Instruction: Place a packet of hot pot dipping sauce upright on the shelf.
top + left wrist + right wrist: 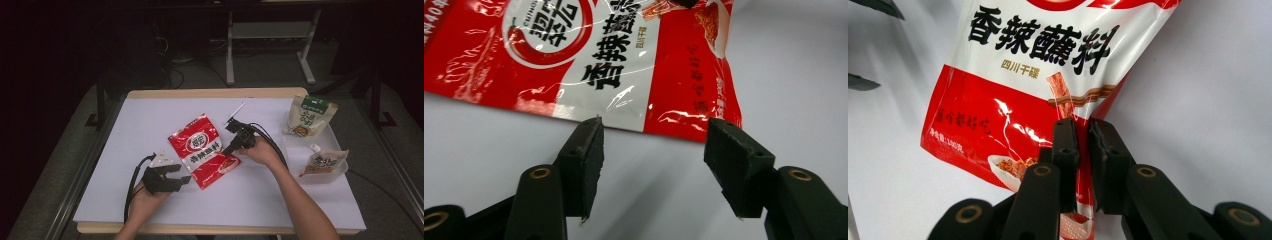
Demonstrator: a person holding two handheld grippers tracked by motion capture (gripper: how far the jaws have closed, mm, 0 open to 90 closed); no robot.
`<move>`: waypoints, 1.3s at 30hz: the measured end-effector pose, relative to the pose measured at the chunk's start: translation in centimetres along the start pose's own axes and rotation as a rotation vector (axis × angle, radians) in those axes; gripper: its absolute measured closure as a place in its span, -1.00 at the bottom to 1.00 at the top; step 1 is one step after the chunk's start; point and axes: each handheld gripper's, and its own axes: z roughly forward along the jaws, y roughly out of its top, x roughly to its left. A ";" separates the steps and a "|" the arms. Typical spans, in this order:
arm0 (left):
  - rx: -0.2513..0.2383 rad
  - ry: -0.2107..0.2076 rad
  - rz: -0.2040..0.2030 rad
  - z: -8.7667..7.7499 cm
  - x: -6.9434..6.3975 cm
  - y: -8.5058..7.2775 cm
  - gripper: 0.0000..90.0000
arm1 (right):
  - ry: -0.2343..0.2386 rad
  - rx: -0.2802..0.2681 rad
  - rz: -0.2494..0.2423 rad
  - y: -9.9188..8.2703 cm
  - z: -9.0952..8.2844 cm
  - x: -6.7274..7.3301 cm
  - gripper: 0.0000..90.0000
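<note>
A red and white sauce packet [202,150] with black Chinese print lies flat in the middle of the white table top. My right gripper [226,151] comes in from the right, and its jaws are shut on the packet's right edge [1013,75], as the right gripper view [1082,122] shows from close up. My left gripper [182,174] rests near the packet's lower left corner. In the left gripper view its jaws [656,125] stand open just short of the packet's edge [614,60], with nothing but table between them.
A clear tray [340,172] at the right edge holds a pouch with a green top [310,116] and a spouted pouch [325,162]. The white board [150,120] has bare room on the left and front. Desk legs stand beyond the far edge.
</note>
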 end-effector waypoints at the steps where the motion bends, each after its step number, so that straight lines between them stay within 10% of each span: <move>1: 0.007 -0.003 0.006 0.2 -0.1 0.2 -0.04 | -0.008 -0.002 -0.002 -0.2 -0.1 0.1 0.82; 11: 0.047 -0.022 0.006 2.3 -0.1 0.5 0.18 | 0.007 -0.002 -0.027 -1.9 -0.3 1.6 0.86; 16: 0.046 -0.033 -0.016 2.4 0.1 0.6 0.21 | 0.022 0.012 0.008 -1.4 0.5 0.7 0.23; 21: 0.048 -0.034 -0.015 2.5 0.3 0.6 0.22 | 0.108 -0.041 0.030 -0.5 1.5 -0.5 0.08; 32: 0.036 -0.037 -0.029 2.6 0.5 0.6 0.22 | 0.156 -0.020 -0.012 0.5 1.8 0.1 0.62; 39: 0.042 -0.006 -0.042 2.4 0.6 0.5 0.08 | 0.098 -0.038 -0.102 0.2 1.2 1.4 0.73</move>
